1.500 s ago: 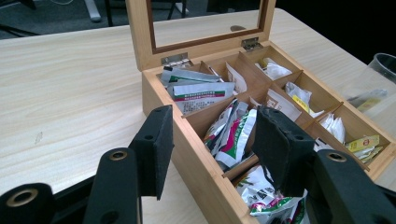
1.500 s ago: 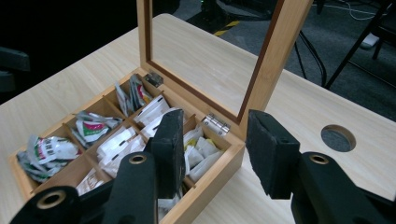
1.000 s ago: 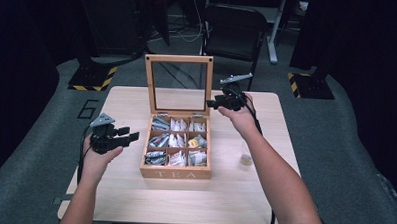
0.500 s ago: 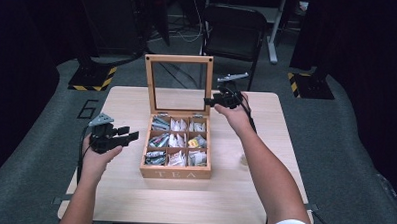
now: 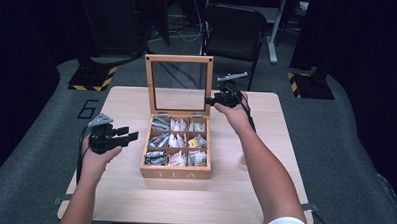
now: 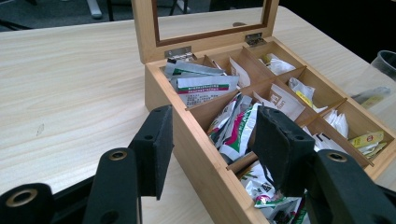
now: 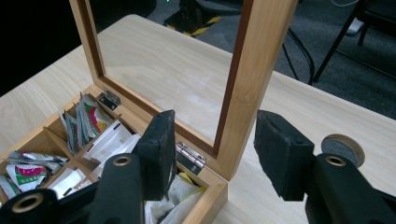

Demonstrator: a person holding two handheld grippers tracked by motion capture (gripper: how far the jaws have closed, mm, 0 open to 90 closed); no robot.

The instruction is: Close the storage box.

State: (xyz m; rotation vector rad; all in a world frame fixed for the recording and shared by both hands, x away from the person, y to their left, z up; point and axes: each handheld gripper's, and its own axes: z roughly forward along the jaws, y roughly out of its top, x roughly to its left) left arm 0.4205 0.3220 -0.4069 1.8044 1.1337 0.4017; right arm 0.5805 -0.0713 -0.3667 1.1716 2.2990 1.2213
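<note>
two open tools [image 5: 119, 135] [image 5: 212, 99] — one tea box [image 5: 175, 173]

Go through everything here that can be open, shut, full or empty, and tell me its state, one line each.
Tea box: open, compartments holding tea packets.
Glass lid: raised upright on its hinges.
Left gripper: open, straddling the box's wall.
Right gripper: open, jaws either side of the lid's frame.
Chair: unoccupied.

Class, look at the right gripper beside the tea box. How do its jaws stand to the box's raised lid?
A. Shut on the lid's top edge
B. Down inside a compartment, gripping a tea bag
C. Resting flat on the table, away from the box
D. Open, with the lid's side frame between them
D: the right gripper has its jaws open, one on each side of the upright lid's wooden side frame.
</note>
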